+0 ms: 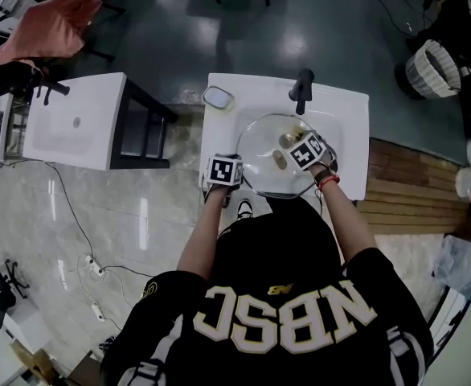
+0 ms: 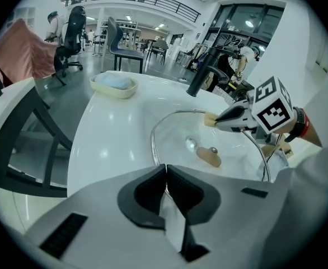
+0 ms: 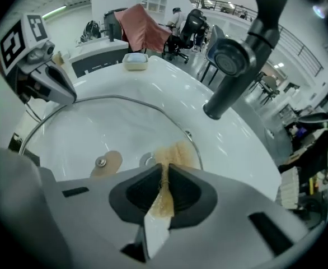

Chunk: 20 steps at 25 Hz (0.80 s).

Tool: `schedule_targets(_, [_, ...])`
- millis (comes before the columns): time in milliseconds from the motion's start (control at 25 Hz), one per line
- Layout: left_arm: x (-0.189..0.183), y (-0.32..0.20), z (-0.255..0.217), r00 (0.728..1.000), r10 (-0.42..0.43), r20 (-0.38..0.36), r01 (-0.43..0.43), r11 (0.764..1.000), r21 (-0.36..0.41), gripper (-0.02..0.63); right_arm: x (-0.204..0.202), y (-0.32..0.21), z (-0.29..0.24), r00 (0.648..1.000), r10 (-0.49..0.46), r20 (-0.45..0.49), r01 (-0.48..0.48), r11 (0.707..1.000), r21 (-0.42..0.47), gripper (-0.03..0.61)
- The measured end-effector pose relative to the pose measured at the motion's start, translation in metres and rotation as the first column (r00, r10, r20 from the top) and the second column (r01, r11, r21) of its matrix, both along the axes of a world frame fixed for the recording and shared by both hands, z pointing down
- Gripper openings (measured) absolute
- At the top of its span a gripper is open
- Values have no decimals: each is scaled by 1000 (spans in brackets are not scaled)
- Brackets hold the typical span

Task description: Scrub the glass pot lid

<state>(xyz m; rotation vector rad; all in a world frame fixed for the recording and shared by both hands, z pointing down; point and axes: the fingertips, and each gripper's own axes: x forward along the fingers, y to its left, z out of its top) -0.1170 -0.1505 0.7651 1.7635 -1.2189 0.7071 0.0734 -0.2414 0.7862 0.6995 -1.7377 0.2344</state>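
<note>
The glass pot lid (image 1: 272, 155) lies over the white sink basin, its tan wooden knob (image 2: 209, 157) showing through the glass. My left gripper (image 1: 226, 172) is shut on the lid's near left rim, and the metal edge runs between its pads (image 2: 165, 174). My right gripper (image 1: 301, 155) is over the right side of the lid, shut on a tan fibrous scrub pad (image 3: 175, 154) that rests on the glass near the rim. In the left gripper view, the right gripper (image 2: 231, 117) shows above the lid (image 2: 209, 139). The left gripper (image 3: 55, 86) appears at the lid's far edge in the right gripper view.
A black faucet (image 1: 301, 89) stands at the back of the white sink (image 1: 348, 119), close above my right gripper (image 3: 167, 175). A soap dish (image 1: 218, 97) sits at the sink's back left corner. A second white basin (image 1: 75, 121) stands to the left, and wooden decking (image 1: 412, 183) lies to the right.
</note>
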Motion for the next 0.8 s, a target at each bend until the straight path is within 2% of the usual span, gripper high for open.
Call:
schedule_targets(120, [2,-1,-1,1000,2,-5,-2,1000,5,17,14,17,-6,999,-26,-30,25,999,-45,43])
schedule_targets(240, [1,-2,1,1000,7,-8,-6,1000,11,17,21,34,-11,999,-14,-30,11,994,-107,43])
schedule_targets(520, [0,-2,-1,1000,-2,-21,2,1000,24,17,14,85,-22,999,-38,-8,35,970,-241,43])
schedule_targets(800, [2,-2,-3,999,-18,-36,19,999,31,17,-6,114,-27,997,-58,45,68,961,-267,43])
